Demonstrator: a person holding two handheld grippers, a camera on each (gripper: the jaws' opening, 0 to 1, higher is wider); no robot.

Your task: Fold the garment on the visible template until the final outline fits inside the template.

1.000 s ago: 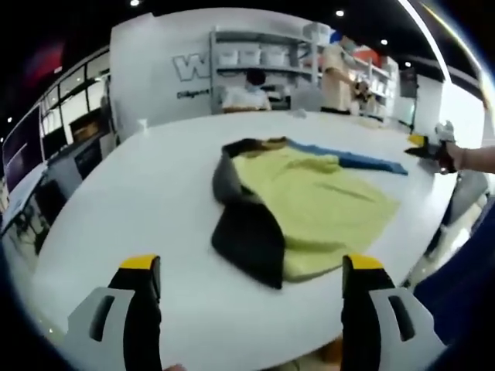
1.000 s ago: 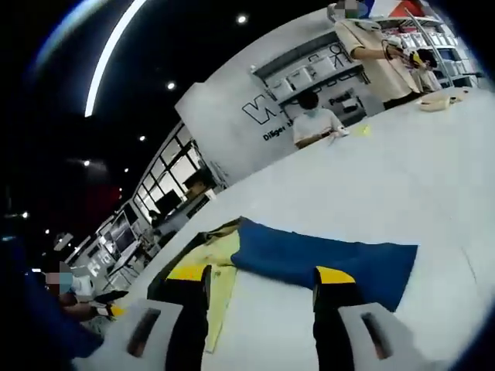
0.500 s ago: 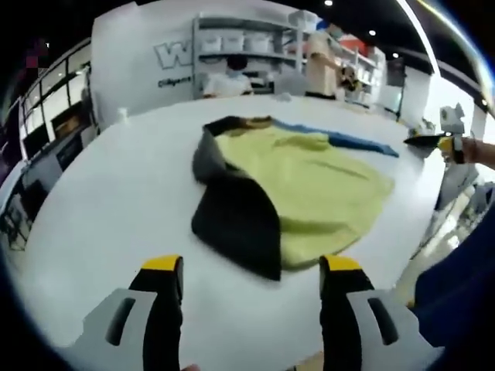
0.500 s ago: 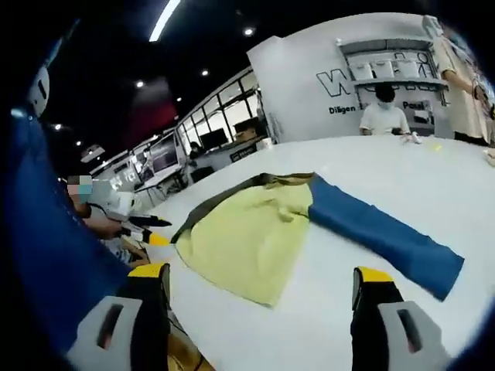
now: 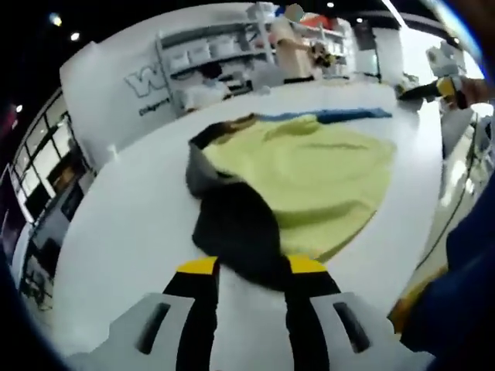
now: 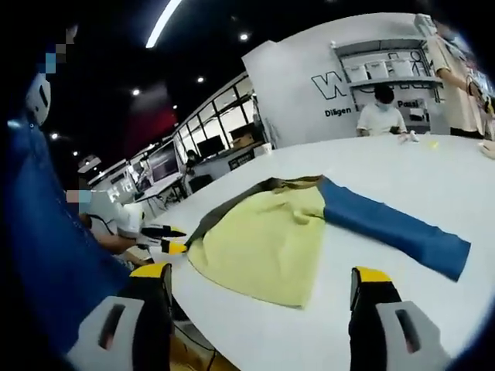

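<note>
A garment with a yellow-green body (image 5: 317, 174) lies spread on the white table (image 5: 124, 209). Its black sleeve (image 5: 232, 224) points at me and its blue sleeve (image 5: 340, 116) lies at the far side. My left gripper (image 5: 252, 267) is low over the table. Its jaws are narrowed but still apart, with the black sleeve's end between the yellow tips. My right gripper (image 6: 261, 277) stands wide open and short of the garment's hem (image 6: 263, 243), with the blue sleeve (image 6: 394, 228) to its right. The right gripper (image 5: 433, 87) also shows far right, and the left gripper (image 6: 166, 238) far left.
Shelves (image 5: 224, 50) and a lettered wall (image 6: 340, 77) stand behind the table, with people (image 6: 380, 116) beside them. The table's near edge (image 5: 410, 263) curves past my right side, next to blue clothing (image 5: 456, 301). Bare tabletop (image 6: 418, 170) lies around the garment.
The left gripper has moved in close to the black sleeve and its jaws have narrowed around the sleeve's end. The right gripper has drawn back from the blue sleeve and widened its jaws.
</note>
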